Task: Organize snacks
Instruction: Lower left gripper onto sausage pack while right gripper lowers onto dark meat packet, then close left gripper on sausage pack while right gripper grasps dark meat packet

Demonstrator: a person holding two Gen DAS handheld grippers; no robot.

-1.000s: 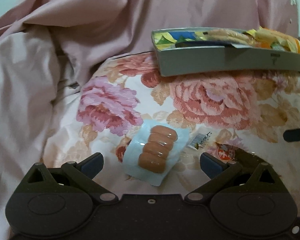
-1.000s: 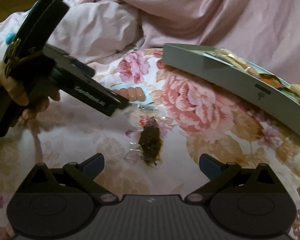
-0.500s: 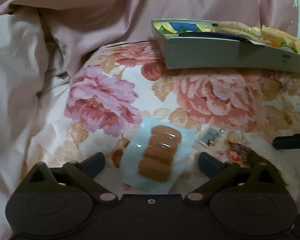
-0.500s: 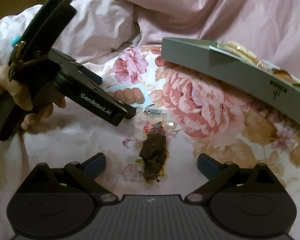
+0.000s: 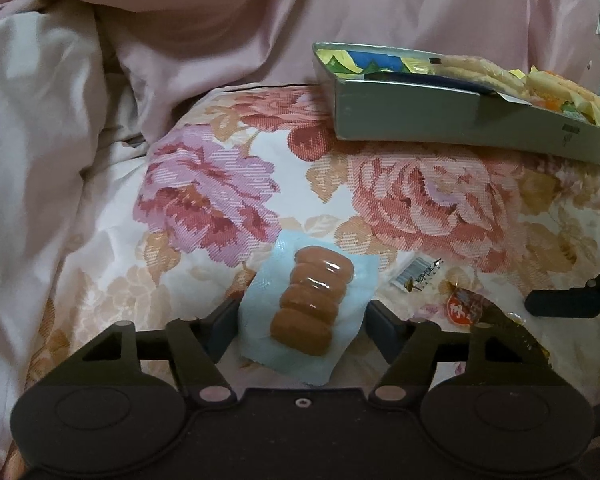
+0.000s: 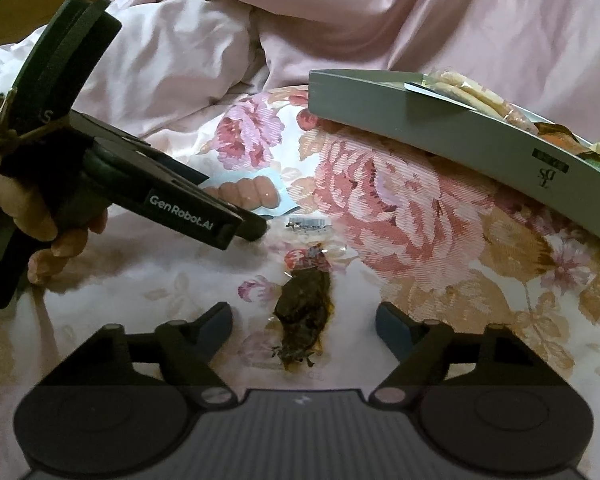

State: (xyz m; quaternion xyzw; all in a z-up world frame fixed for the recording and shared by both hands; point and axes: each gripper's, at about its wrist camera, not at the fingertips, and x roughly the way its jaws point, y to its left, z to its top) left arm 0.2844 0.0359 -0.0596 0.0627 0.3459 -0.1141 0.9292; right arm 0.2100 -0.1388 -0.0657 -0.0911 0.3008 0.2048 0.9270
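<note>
Sausage pack (image 5: 310, 312), four links sealed on a pale blue sheet, lies flat on the floral quilt (image 5: 420, 208) at the near centre of the left wrist view, between the fingers of the left gripper (image 5: 300, 322). Those jaws have just been closing from full spread; the pads now stand at the pack's two long edges, apparently touching the film but not yet clenched, so no firm hold is shown. Dark snack packet (image 6: 304, 316), clear wrapper with a red label at its far end, lies likewise on the quilt between the fingers of the right gripper (image 6: 304, 322). These jaws have also just been closing, yet a clear gap remains on each side: released, nothing grasped. Grey tray (image 5: 460, 120), already part-filled with wrapped snacks, sits far right, well apart from both items. Judgement: two simultaneous picks under way; both items are still to be lifted and carried to the tray.
</note>
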